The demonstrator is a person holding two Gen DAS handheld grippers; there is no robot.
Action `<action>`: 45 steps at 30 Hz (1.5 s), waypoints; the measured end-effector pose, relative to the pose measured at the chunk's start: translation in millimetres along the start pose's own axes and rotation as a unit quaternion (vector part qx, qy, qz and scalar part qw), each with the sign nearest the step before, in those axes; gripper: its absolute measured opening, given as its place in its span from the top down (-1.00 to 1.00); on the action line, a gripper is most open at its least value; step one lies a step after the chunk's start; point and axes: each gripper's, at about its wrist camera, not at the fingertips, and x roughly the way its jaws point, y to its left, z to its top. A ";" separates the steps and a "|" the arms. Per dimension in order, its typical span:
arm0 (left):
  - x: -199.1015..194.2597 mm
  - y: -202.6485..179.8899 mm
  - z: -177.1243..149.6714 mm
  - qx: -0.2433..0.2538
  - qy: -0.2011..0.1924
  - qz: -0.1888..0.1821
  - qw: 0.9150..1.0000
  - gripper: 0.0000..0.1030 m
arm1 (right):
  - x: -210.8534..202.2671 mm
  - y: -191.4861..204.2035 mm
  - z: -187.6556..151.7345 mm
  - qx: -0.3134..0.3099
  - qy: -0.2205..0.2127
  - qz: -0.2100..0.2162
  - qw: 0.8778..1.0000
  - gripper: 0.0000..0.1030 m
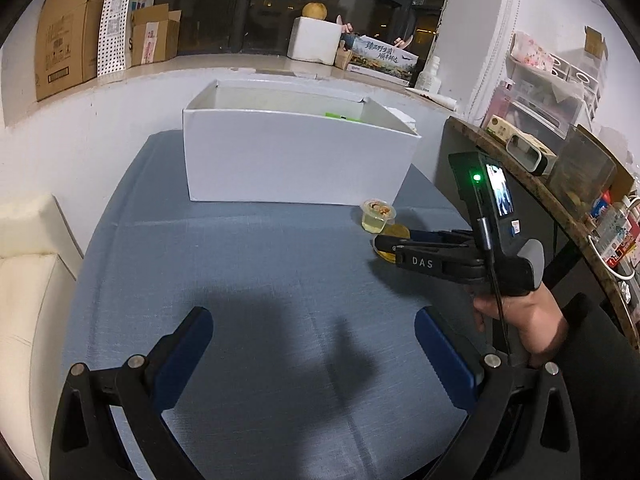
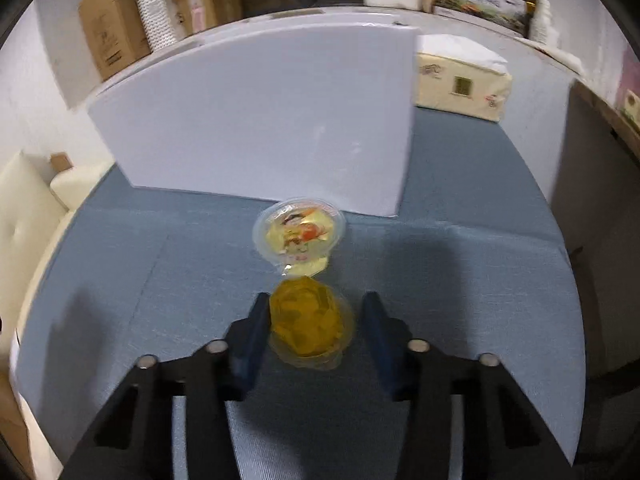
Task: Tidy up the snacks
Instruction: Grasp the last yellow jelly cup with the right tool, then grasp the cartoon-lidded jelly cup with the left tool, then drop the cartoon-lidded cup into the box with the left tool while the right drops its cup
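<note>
Two clear plastic jelly cups remain on the blue cloth surface, lower centre: amber one between right gripper jaws, apart; pale one beside white cardboard box. Left gripper jaws apart, empty.

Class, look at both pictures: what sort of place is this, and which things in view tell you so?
Probably a lived-in room at home, not a lab: a cream sofa beside the cloth-covered table, cardboard boxes stacked on the window ledge, and a cluttered side shelf.
</note>
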 end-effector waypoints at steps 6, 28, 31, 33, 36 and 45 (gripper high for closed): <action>12.4 -2.8 2.6 0.003 0.009 -0.005 1.000 -1.00 | -18.2 -5.7 -9.8 0.011 -0.018 0.030 0.999 0.14; 183.9 -85.6 83.9 0.073 0.057 0.009 0.996 -0.84 | -133.9 -86.9 -78.7 0.107 -0.089 0.030 0.990 0.14; 197.8 -81.1 86.0 0.060 0.079 0.004 0.995 0.01 | -135.1 -94.9 -83.5 0.118 -0.089 0.031 0.989 0.14; 196.7 -79.9 83.8 0.063 0.077 -0.003 0.995 0.03 | -135.3 -97.9 -85.4 0.121 -0.089 0.033 0.988 0.14; 187.3 -81.0 79.6 0.078 0.069 -0.009 0.995 0.04 | -134.4 -97.2 -84.7 0.122 -0.092 0.038 0.988 0.14; 81.8 -62.9 75.5 0.081 -0.018 -0.017 0.996 0.04 | -132.1 -72.2 -66.9 0.100 -0.097 0.064 0.988 0.14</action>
